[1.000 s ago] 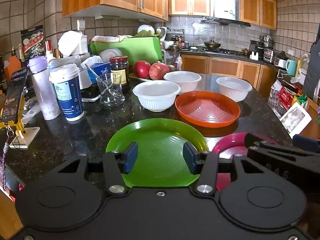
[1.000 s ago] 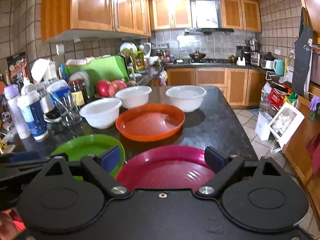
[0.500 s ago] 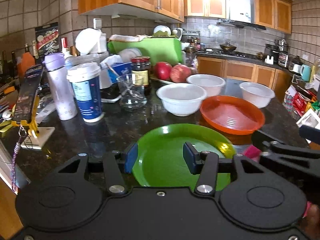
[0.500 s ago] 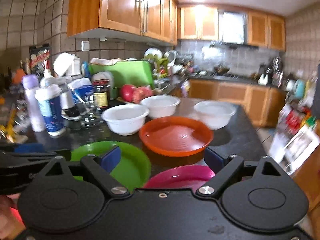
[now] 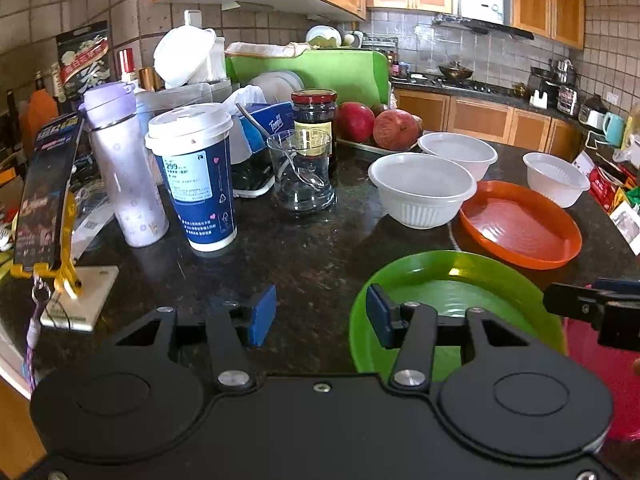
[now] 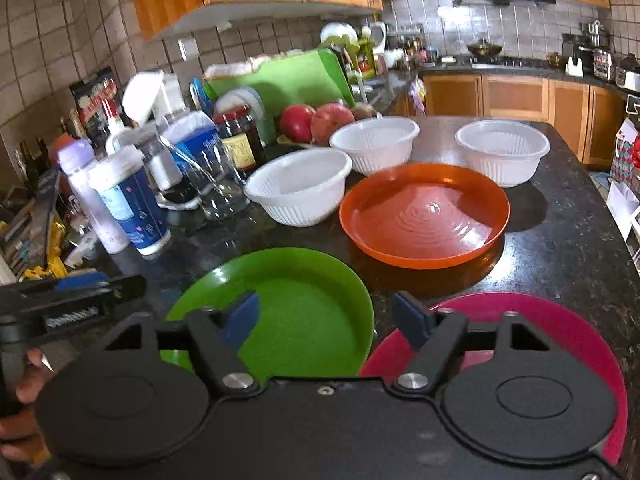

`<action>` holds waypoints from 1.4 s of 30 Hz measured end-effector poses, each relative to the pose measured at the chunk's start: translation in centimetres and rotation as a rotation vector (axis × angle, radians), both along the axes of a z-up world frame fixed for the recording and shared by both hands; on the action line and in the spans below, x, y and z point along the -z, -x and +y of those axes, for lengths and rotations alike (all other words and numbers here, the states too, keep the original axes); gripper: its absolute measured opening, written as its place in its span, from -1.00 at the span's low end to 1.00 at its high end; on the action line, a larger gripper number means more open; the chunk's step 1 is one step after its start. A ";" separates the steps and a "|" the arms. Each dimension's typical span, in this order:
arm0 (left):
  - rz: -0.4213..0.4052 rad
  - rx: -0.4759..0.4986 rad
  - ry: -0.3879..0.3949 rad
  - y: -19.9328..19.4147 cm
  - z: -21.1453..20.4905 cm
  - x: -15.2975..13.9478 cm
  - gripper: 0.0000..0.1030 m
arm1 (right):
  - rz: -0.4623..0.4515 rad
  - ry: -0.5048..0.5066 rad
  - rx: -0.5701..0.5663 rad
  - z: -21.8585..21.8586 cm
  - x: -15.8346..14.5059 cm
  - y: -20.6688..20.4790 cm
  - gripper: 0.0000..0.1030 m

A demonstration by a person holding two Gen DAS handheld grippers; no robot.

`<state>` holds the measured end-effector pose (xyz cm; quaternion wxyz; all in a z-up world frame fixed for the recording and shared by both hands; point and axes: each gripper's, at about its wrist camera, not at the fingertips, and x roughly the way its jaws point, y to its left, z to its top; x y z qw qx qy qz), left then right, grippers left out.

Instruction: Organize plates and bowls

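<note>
A green plate [image 5: 460,292] [image 6: 288,304], an orange plate [image 5: 520,224] [image 6: 424,212] and a magenta plate [image 6: 560,336] [image 5: 596,356] lie on the dark counter. Three white bowls [image 5: 422,188] [image 5: 458,154] [image 5: 556,178] stand behind them, also in the right wrist view [image 6: 300,186] [image 6: 374,142] [image 6: 502,150]. My left gripper [image 5: 320,316] is open and empty, over the counter at the green plate's left rim. My right gripper [image 6: 326,320] is open and empty above the gap between the green and magenta plates.
A blue paper cup [image 5: 196,176], a purple bottle [image 5: 124,168], a glass with a spoon [image 5: 300,172], a jar [image 5: 314,120], apples [image 5: 394,128] and a green dish rack [image 5: 320,72] crowd the left and back. The counter's edge [image 6: 600,216] runs along the right.
Both grippers have swung left. The left gripper, once centred over the green plate, now sits at its left rim. The right gripper moved from over the magenta plate toward the green one.
</note>
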<state>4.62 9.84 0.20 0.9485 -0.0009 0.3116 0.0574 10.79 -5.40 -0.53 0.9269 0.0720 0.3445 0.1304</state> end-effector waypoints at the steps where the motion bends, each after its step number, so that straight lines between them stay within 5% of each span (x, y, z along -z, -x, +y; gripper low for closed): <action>1: 0.007 0.015 -0.002 -0.2 0.2 0.1 0.09 | 0.017 0.004 0.005 0.0 0.1 -0.4 0.49; 13: 0.151 0.219 0.055 -3.1 1.3 1.2 -0.06 | 0.092 0.084 -0.018 1.1 1.2 -4.4 0.49; 22: 0.263 0.224 0.077 -4.2 1.9 2.4 -0.17 | 0.161 0.093 -0.002 1.2 2.4 -5.6 0.01; 30: 0.291 0.228 0.078 -4.2 1.5 3.3 -0.27 | 0.190 0.140 0.021 1.4 3.4 -5.7 -0.63; 42: 0.281 0.194 0.097 -3.7 3.0 3.3 -0.61 | 0.204 0.101 0.027 2.9 3.3 -4.7 -0.66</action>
